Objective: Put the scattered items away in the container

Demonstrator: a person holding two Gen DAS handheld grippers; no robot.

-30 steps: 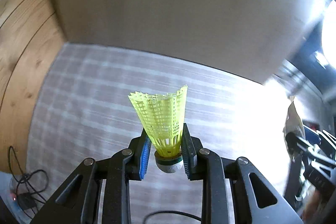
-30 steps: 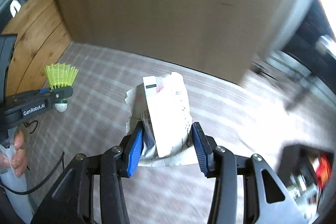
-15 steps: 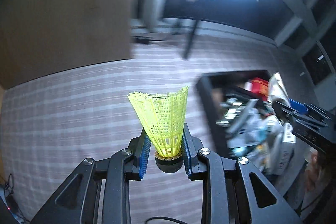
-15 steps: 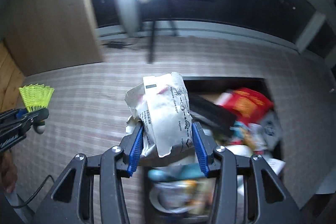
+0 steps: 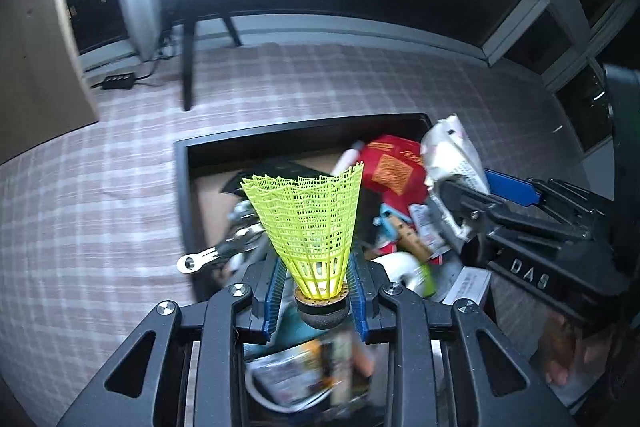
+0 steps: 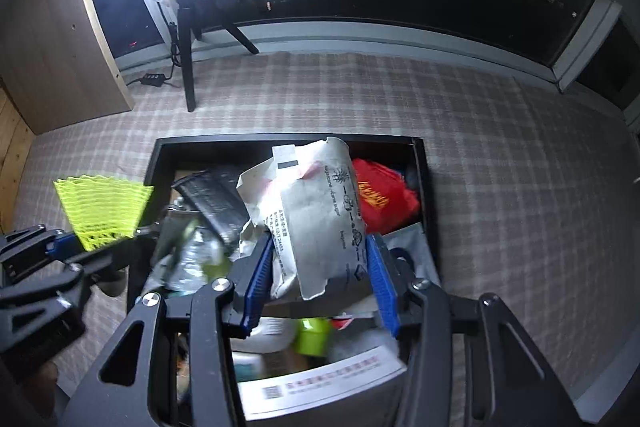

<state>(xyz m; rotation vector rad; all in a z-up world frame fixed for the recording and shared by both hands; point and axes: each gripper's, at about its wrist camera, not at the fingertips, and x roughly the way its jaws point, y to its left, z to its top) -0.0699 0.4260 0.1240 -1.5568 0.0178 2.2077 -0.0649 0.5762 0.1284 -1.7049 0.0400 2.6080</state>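
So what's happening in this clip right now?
A person is tidying with two handheld grippers. The left gripper is shut on a yellow shuttlecock; the right gripper is shut on a crumpled white paper packet. Both hang over a black box already full of mixed clutter, on a checked carpet. Neither item is released yet.

Neon-yellow mesh shuttlecock (image 5: 308, 223), upright, skirt flaring up, dark cork base pinched between blue pads, above black container (image 5: 182, 187). Crumpled white printed packet (image 6: 316, 211), likewise clamped, above the same clutter-filled container.
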